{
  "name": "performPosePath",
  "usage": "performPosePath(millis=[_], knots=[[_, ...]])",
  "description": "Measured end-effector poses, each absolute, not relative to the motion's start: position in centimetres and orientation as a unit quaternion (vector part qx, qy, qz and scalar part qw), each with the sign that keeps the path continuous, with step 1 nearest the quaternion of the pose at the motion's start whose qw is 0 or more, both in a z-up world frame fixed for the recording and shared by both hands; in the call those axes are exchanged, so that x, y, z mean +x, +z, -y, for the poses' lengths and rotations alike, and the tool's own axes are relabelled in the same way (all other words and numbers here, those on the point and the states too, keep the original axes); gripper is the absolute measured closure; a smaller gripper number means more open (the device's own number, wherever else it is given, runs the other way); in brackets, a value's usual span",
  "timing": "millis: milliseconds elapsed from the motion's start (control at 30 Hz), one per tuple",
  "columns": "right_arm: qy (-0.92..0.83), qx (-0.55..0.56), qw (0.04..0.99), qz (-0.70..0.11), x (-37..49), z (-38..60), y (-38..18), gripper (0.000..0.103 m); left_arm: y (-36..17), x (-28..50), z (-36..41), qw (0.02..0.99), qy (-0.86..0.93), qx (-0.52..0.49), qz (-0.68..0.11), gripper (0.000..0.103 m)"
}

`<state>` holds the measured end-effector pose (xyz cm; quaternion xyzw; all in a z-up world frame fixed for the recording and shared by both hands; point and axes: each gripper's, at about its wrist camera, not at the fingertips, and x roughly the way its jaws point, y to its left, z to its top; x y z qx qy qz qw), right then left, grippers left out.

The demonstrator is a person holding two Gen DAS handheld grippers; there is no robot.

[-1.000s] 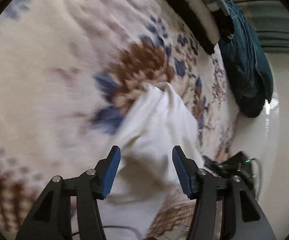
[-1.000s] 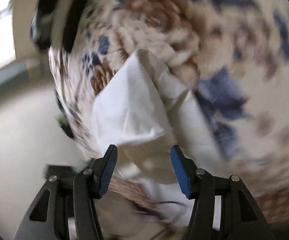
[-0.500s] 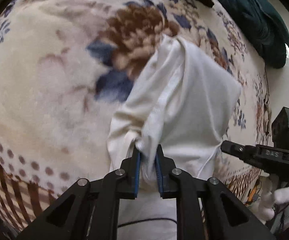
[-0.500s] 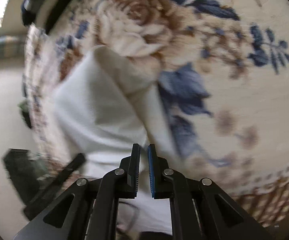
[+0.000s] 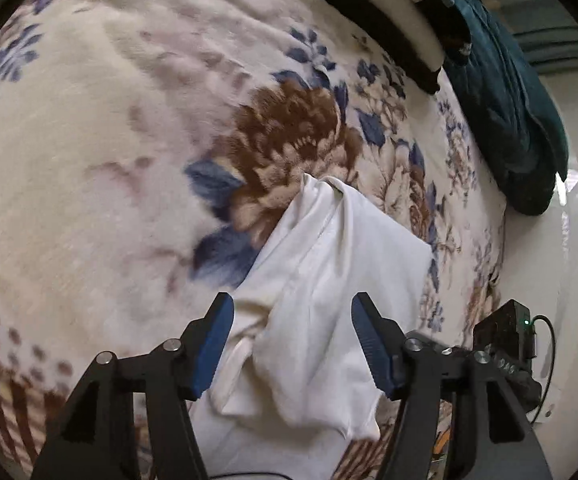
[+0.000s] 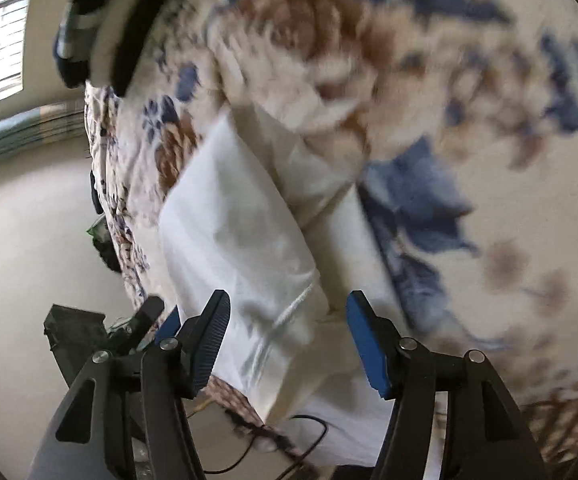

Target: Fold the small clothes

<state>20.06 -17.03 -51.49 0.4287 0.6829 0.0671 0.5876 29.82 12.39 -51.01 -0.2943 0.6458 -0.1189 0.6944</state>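
A small white garment (image 5: pixel 329 280) lies crumpled on a cream blanket with brown and blue flowers (image 5: pixel 129 140). My left gripper (image 5: pixel 292 314) hovers over the garment's near end, its jaws opening, the blue pads apart and clear of the cloth. In the right wrist view the same white garment (image 6: pixel 241 240) stretches away from me. My right gripper (image 6: pixel 287 309) is above its near edge with jaws opening; the cloth lies between the pads but they do not press it. The other gripper's black body (image 6: pixel 89 332) shows at the lower left there.
A dark teal cloth (image 5: pixel 509 112) is bunched at the blanket's far right edge. Beside it lies a black-and-white folded item (image 5: pixel 389 12). The blanket's edge drops to a pale floor (image 6: pixel 29 240). A black cable (image 6: pixel 289 440) trails below the garment.
Half a second ago both grippers were shut on the garment's near edge. Now both have let go and their jaws stand apart, and the cloth has slumped onto the blanket.
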Motion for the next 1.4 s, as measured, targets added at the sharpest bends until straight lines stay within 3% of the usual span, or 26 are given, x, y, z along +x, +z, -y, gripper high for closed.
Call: performPosePath(millis=[33, 167, 233, 300, 333, 367, 467, 567, 667, 800, 833, 867, 933, 1000, 1400], knots=[[0.059, 0.411, 0.596, -0.687, 20.0, 16.9, -51.2, 0.098, -51.4, 30.0, -11.7, 0.694, -0.125, -0.282, -0.65, 0.044], [0.053, 0.378, 0.613, -0.691, 20.7, 16.5, -50.0, 0.097, -52.3, 30.0, -9.9, 0.691, -0.133, -0.224, -0.674, 0.044], [0.059, 0.368, 0.613, -0.697, 21.6, 16.1, -49.4, 0.093, -51.9, 29.7, -9.8, 0.697, -0.136, -0.208, -0.672, 0.044], [0.063, 0.331, 0.634, -0.696, 22.2, 16.0, -47.9, 0.079, -51.0, 29.3, -9.9, 0.71, -0.135, -0.2, -0.661, 0.044], [0.07, 0.312, 0.652, -0.688, 22.5, 15.5, -47.1, 0.064, -50.4, 28.9, -10.0, 0.72, -0.131, -0.197, -0.652, 0.044], [0.077, 0.3, 0.661, -0.683, 22.4, 15.4, -46.5, 0.057, -49.9, 28.5, -10.1, 0.728, -0.129, -0.194, -0.645, 0.044], [0.082, 0.235, 0.661, -0.707, 21.9, 12.6, -47.1, 0.057, -49.1, 27.3, -9.5, 0.746, -0.125, -0.167, -0.633, 0.044], [0.06, 0.162, 0.632, -0.755, 20.3, 10.2, -50.6, 0.057, -52.9, 26.3, -8.3, 0.708, -0.122, -0.142, -0.681, 0.044], [0.049, 0.176, 0.63, -0.755, 19.3, 10.0, -51.2, 0.057, -55.1, 25.5, -8.6, 0.69, -0.121, -0.163, -0.695, 0.044], [0.038, 0.219, 0.657, -0.72, 17.4, 11.5, -47.1, 0.057, -51.1, 25.1, -10.2, 0.719, -0.141, -0.193, -0.653, 0.044], [0.032, 0.23, 0.662, -0.712, 16.5, 12.0, -45.7, 0.05, -49.7, 24.6, -10.7, 0.73, -0.147, -0.197, -0.638, 0.044], [0.025, 0.245, 0.666, -0.704, 15.1, 12.5, -44.4, 0.044, -48.4, 23.9, -11.2, 0.738, -0.151, -0.197, -0.627, 0.04], [0.009, 0.263, 0.663, -0.701, 12.7, 13.0, -43.1, 0.044, -46.8, 22.2, -12.1, 0.743, -0.153, -0.194, -0.622, 0.03], [-0.007, 0.284, 0.651, -0.704, 10.0, 13.6, -42.9, 0.044, -46.4, 20.4, -13.0, 0.737, -0.155, -0.196, -0.628, 0.03], [-0.049, 0.321, 0.57, -0.755, -1.6, 14.0, -53.4, 0.044, -56.2, 7.6, -13.5, 0.622, -0.148, -0.235, -0.732, 0.03]])
